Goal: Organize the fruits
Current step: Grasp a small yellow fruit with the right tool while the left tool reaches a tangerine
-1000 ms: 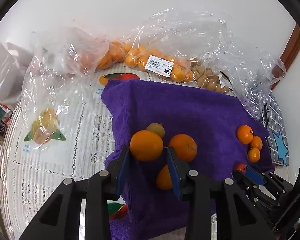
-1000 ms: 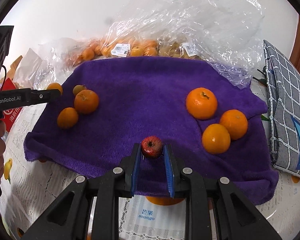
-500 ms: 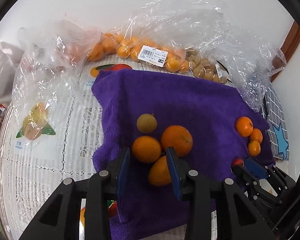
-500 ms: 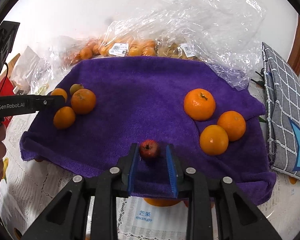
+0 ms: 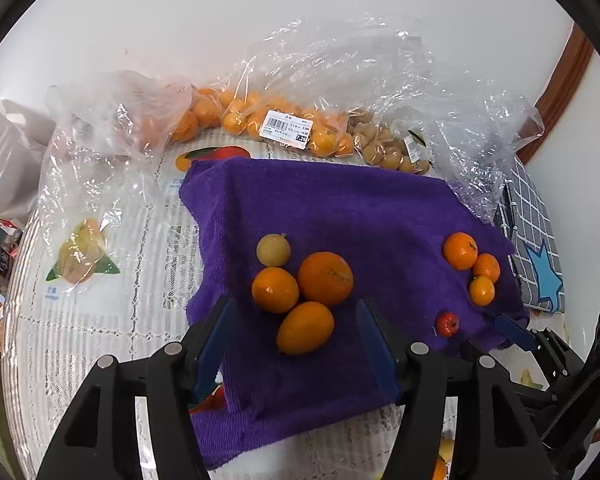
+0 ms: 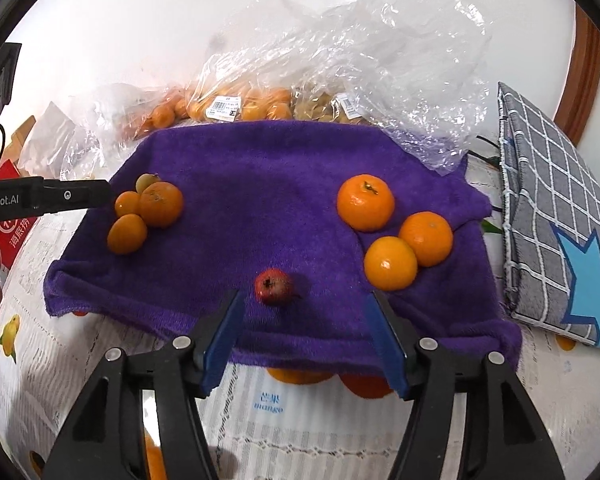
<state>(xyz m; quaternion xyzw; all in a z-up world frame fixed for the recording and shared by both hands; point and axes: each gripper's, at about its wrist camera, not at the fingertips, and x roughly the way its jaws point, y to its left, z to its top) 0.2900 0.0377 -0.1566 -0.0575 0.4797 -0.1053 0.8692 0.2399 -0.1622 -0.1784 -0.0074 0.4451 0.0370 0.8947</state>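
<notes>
Release looks like the step in hand: both claws have just been opening, the left claw (image 5: 296,344) standing released near the oval orange fruit (image 5: 305,328) in the cluster on the purple terry towel (image 5: 340,208), the right claw (image 6: 304,332) released with the small red fruit (image 6: 273,286) lying just beyond its blades, so each should lift straight away (no sideways brush against round fruit that could roll). Only the right wrist view shows more orange fruit (image 6: 300,376) tucked under the towel's near edge on the desk (image 6: 320,432), while the left view alone shows the yellowish round fruit (image 5: 273,249) whole.
</notes>
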